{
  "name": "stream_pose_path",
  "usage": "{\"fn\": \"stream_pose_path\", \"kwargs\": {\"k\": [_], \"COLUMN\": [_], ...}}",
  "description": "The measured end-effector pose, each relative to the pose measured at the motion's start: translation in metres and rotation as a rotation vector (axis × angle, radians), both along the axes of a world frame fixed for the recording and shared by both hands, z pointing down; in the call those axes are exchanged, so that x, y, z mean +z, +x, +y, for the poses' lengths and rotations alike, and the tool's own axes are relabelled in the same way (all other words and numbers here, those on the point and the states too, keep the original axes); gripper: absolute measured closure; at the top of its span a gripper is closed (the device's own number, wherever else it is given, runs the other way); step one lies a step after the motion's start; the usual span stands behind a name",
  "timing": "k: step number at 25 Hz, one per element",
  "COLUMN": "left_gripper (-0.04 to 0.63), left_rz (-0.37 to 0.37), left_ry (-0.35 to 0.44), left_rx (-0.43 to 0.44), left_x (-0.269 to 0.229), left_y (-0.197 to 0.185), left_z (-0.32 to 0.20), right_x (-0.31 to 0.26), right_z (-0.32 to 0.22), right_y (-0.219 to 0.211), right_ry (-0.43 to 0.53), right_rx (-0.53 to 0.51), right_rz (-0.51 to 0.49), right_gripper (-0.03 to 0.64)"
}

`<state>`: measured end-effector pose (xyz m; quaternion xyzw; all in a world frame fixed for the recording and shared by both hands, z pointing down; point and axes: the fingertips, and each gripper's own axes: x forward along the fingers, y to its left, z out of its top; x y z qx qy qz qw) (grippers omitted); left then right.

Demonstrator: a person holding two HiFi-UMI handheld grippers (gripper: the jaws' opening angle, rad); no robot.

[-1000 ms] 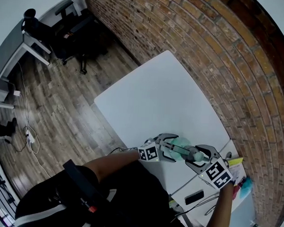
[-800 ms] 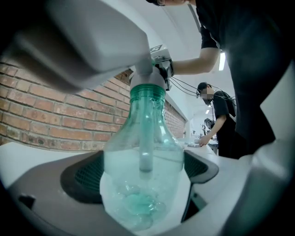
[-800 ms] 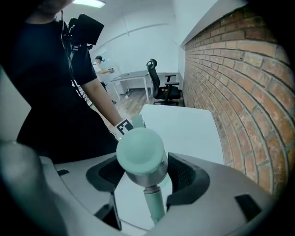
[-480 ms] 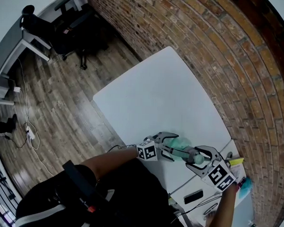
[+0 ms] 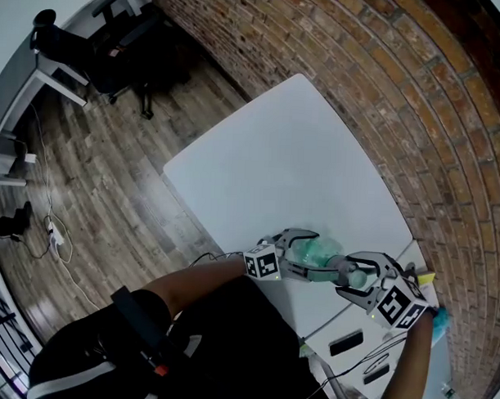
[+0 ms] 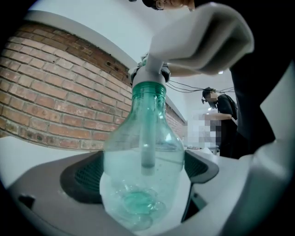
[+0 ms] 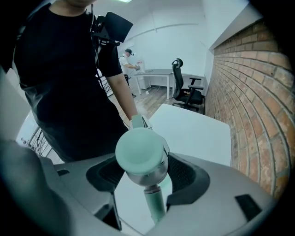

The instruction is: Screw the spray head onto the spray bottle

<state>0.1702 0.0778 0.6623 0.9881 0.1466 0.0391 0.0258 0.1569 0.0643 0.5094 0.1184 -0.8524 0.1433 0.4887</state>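
While the left gripper (image 5: 307, 255) kept its place over the near edge of the white table (image 5: 275, 171), the right gripper (image 5: 350, 276) had drifted a little further toward the table's near right corner than 1 second before, and the spray bottle (image 5: 318, 253) lay stretched slightly longer between the 2 tools. Both grippers hung just inside that near edge, close to the person's dark shirt (image 5: 212, 332). The broad white top ran open beyond them to the far corner. A brick wall (image 5: 385, 93) lined the table's right side and wooden floor (image 5: 112, 173) lay off its left edge.

The left gripper's jaws stood wide, clamped on either side of the green, see-through bottle's rounded body. The bottle's base pointed back toward that gripper. The spray head (image 7: 140, 156) sat on the bottle's neck, its white collar (image 6: 147, 76) against the rim and its dip tube (image 6: 147, 138) hanging inside the bottle. The right gripper's jaws were closed partway on the head, 1 pad on each side. How far the collar was threaded on could not be told.
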Motion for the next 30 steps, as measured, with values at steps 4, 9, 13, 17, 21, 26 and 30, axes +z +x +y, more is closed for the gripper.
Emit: {"fn": "stream_pose_path", "kwargs": {"k": [4, 9, 13, 17, 21, 26, 30], "left_gripper": [0.067, 0.067, 0.067, 0.067, 0.067, 0.067, 0.067], "left_rz": [-0.005, -0.025, -0.04, -0.051, -0.056, -0.056, -0.05], "left_ry": [-0.002, 0.002, 0.001, 0.003, 0.005, 0.007, 0.012], "left_rx": [0.003, 0.009, 0.004, -0.001, 0.003, -0.002, -0.003], "left_x": [0.0, 0.002, 0.002, 0.002, 0.002, 0.002, 0.002], "left_y": [0.0, 0.002, 0.003, 0.006, 0.009, 0.012, 0.012], "left_z": [0.0, 0.002, 0.002, 0.002, 0.004, 0.003, 0.003], "right_x": [0.001, -0.003, -0.033, -0.044, -0.023, -0.008, -0.005], "right_z": [0.0, 0.0, -0.005, 0.001, 0.004, -0.005, -0.005], "right_y": [0.0, 0.0, 0.004, 0.02, 0.029, 0.028, 0.022], "right_ry": [-0.001, 0.018, 0.129, 0.152, 0.161, 0.144, 0.132], "right_rx": [-0.04, 0.086, 0.256, 0.516, 0.712, 0.753, 0.66], "right_rz": [0.019, 0.056, 0.04, 0.093, 0.182, 0.202, 0.222], "right_gripper": [0.347, 0.347, 0.342, 0.342, 0.337, 0.337, 0.345]}}
